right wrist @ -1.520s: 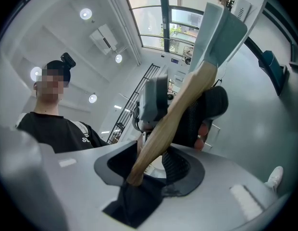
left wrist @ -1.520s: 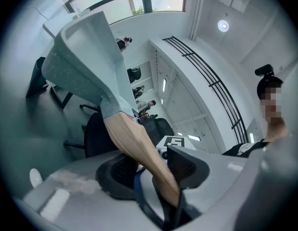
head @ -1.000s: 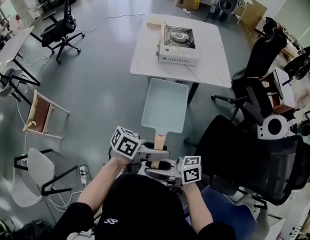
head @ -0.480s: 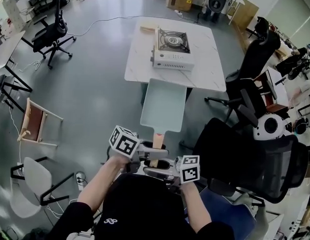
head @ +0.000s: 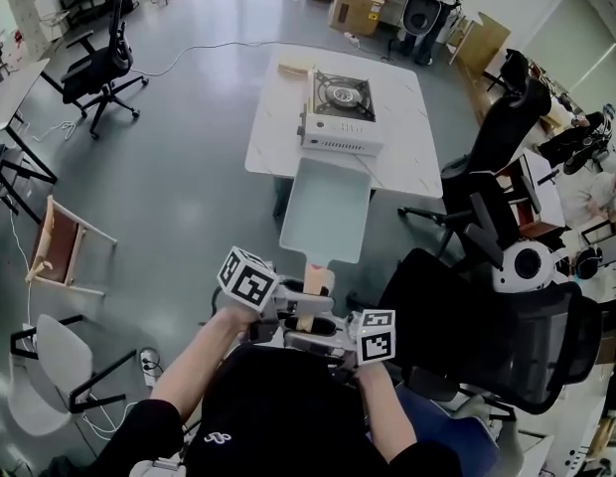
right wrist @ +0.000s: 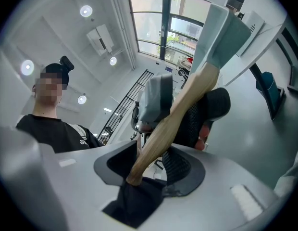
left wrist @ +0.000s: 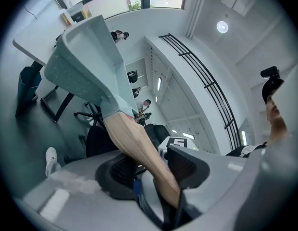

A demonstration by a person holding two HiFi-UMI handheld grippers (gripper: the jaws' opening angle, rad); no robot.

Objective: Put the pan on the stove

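Note:
I carry a pale green rectangular pan [head: 325,212] by its wooden handle [head: 313,288], level and out in front of me. My left gripper [head: 291,311] and right gripper [head: 326,339] are both shut on that handle, one from each side. In the left gripper view the handle [left wrist: 139,148] runs between the dark pads [left wrist: 115,170] up to the pan [left wrist: 84,64]. The right gripper view shows the handle [right wrist: 173,119] clamped the same way, with the pan [right wrist: 221,32] beyond. The portable gas stove [head: 338,107] stands on the white table [head: 412,157] ahead. The pan's far edge overlaps the table's near edge.
A wooden block [head: 293,71] lies left of the stove. A large black office chair [head: 487,316] stands close on my right and another [head: 497,127] beside the table. At the left are a black chair [head: 99,53], a wooden frame [head: 55,246] and a white chair [head: 60,361].
The table and stove have drawn nearer in the head view, and the pan's far edge now reaches the table's near edge. Both grippers keep the same hold on the handle.

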